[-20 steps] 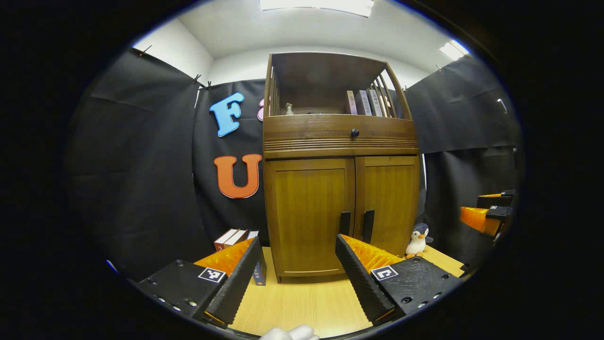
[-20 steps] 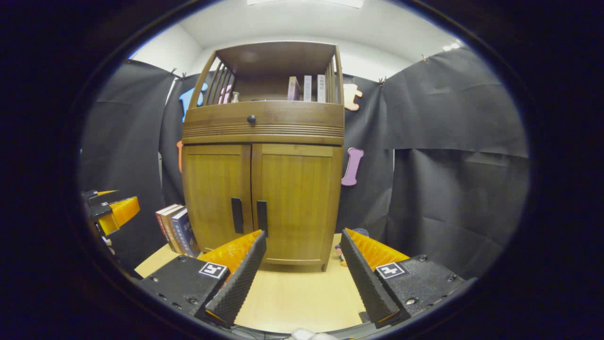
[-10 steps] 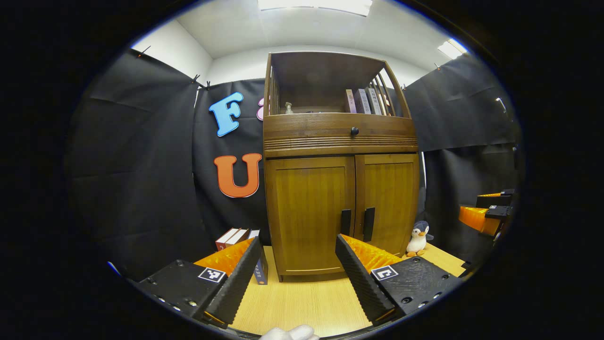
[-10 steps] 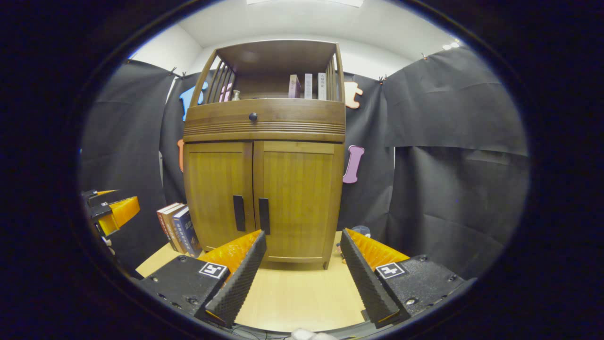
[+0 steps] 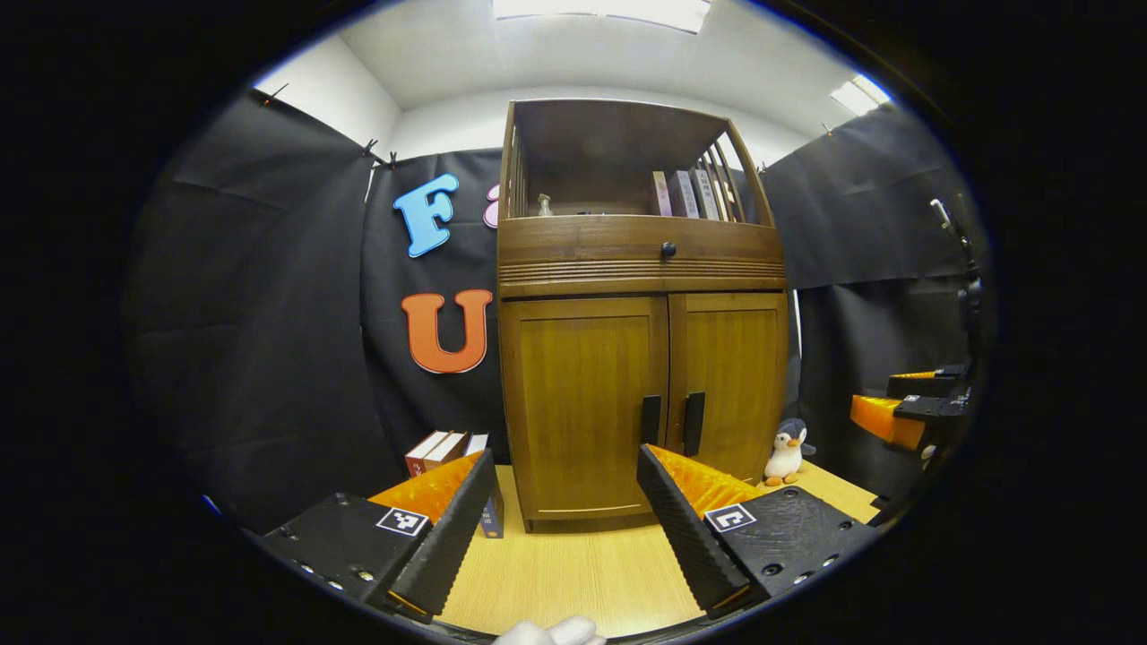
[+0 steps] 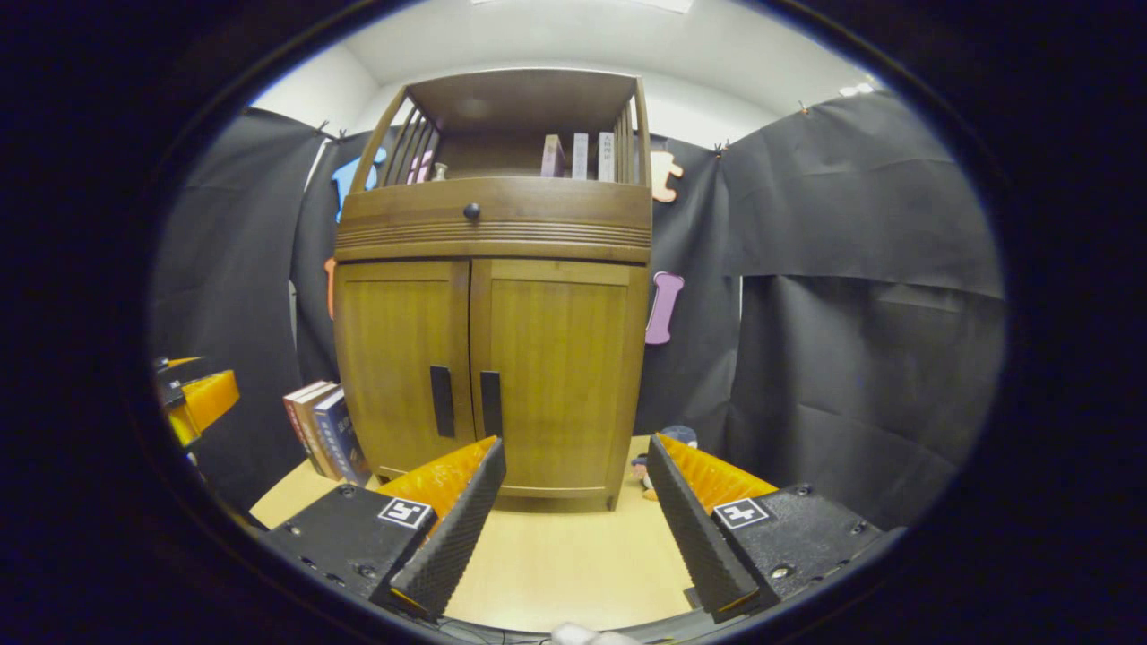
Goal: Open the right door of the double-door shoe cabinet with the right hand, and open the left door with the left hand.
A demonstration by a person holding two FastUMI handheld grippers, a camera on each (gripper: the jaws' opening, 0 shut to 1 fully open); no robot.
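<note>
Black cloth backs the shoe cabinet (image 5: 641, 358), doors closed, contents hidden; books (image 5: 685, 193) fill its top shelf. Both grippers' fingers (image 5: 452, 528) spread wide.

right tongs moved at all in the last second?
Yes. In the right gripper view the cabinet looks larger and sits further left than before, so the right tongs have eased toward it, both doors shut.

From my seat I see black cloth (image 6: 860, 269) hung as the booth's wall on every side, clipped along its top edge. Above it rise a white wall (image 5: 323, 98) and a white ceiling (image 5: 556, 54) with bright light panels (image 5: 600, 9). Underneath lies a pale wood-grain table (image 6: 556, 555).
</note>
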